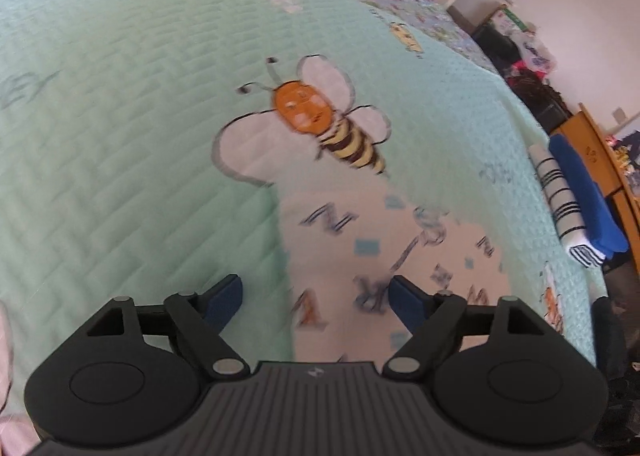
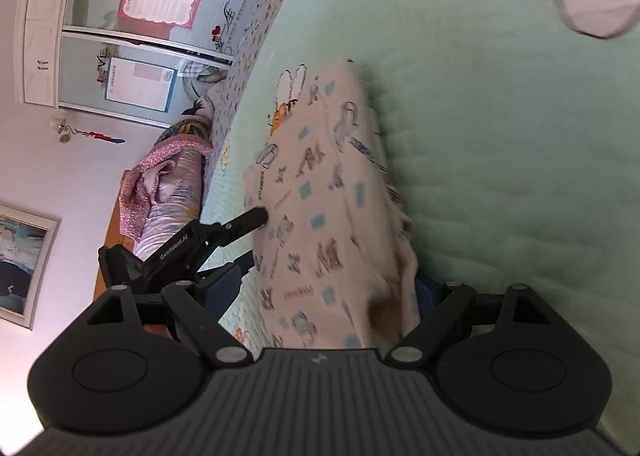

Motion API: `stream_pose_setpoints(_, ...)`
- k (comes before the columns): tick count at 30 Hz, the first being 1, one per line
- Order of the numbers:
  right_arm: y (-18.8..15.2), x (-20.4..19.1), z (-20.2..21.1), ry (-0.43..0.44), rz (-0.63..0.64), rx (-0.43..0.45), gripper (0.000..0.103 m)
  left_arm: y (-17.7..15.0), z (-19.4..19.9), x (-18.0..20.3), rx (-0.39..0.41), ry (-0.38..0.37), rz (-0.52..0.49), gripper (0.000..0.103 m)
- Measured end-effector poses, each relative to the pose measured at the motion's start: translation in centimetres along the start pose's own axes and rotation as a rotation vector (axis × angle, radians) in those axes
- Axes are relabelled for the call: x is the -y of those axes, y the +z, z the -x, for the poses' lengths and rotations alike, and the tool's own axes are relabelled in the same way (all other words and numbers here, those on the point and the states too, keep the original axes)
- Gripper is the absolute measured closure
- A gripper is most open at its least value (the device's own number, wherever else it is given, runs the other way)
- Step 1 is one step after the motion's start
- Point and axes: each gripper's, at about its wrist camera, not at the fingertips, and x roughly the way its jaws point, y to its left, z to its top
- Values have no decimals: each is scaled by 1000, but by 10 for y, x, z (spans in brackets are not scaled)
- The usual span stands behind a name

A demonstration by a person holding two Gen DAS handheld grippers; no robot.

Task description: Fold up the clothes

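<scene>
Across the mint-green quilted bedspread printed with bees (image 1: pixel 140 136), a folded cream garment patterned with blue letters and squares (image 1: pixel 384 252) is lying flat, while the left gripper (image 1: pixel 316 296) and right gripper (image 2: pixel 326 288) are both hovering released, jaws spread wide over it.

Black gripper (image 1: pixel 316 296), blue finger pads (image 1: pixel 226 292)

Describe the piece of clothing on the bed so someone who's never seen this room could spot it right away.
Start at the mint green quilted bedspread with its big cartoon bee. Just below the bee lies a cream garment. Unlike the white black-striped cloth and blue cloth at the bed's edge, it is printed with letters and small blue squares.
</scene>
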Motion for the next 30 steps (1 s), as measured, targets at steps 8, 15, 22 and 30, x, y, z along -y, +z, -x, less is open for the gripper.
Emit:
stream_pose_setpoints(8, 4, 0, -9, -4, -13, 0, 54, 2, -14, 9, -6, -81, -6, 77)
stream_pose_setpoints(15, -11, -2, 6, -28, -1, 35, 86, -7, 9, 18, 44, -113, -10, 82)
stream_pose_setpoints(22, -32, -30, 39, -17, 48, 72, 87, -24, 56, 31, 78, -159, 32, 82)
stream_pose_setpoints(30, -72, -61, 103, 44, 83, 99, 87, -64, 132, 68, 121, -191, 6, 82)
